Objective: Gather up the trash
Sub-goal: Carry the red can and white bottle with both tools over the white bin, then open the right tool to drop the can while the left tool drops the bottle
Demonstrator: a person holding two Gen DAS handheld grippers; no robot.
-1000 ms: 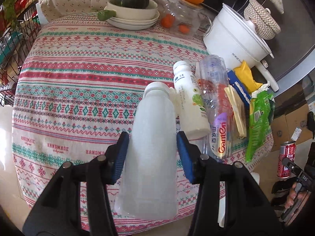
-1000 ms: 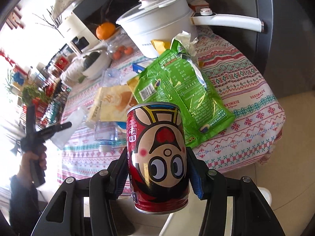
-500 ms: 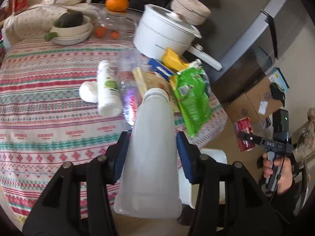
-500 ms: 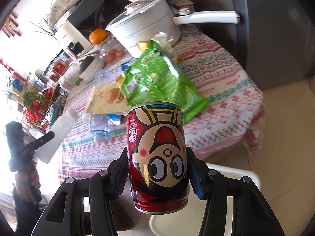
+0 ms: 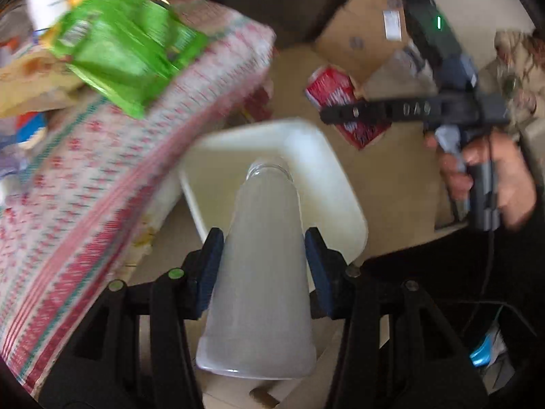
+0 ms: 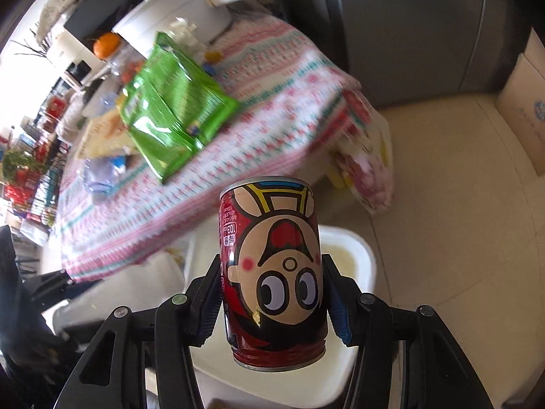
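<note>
My left gripper (image 5: pixel 264 262) is shut on a frosted white plastic bottle (image 5: pixel 260 279) whose neck points down over the white bin (image 5: pixel 327 184) on the floor. In the right wrist view my right gripper (image 6: pixel 272 293) is shut on a red cartoon can (image 6: pixel 272 272), held upside down above the same white bin (image 6: pixel 354 255). The left wrist view also shows that red can (image 5: pixel 337 92) out at the right, in the other gripper held by a hand (image 5: pixel 497 177). A green snack bag (image 6: pixel 173 109) and other wrappers lie on the patterned tablecloth (image 6: pixel 265 102).
The table corner (image 5: pixel 259 47) hangs beside the bin. A white pot (image 6: pixel 184 10) with a long handle stands at the back of the table. Cardboard boxes (image 5: pixel 364 30) rest on the tan floor by a grey cabinet (image 6: pixel 408 27).
Both hands swung off the table toward the floor. The left gripper carried the bottle right and rolled until the white bin came under it. The right gripper sank with the can over the bin.
</note>
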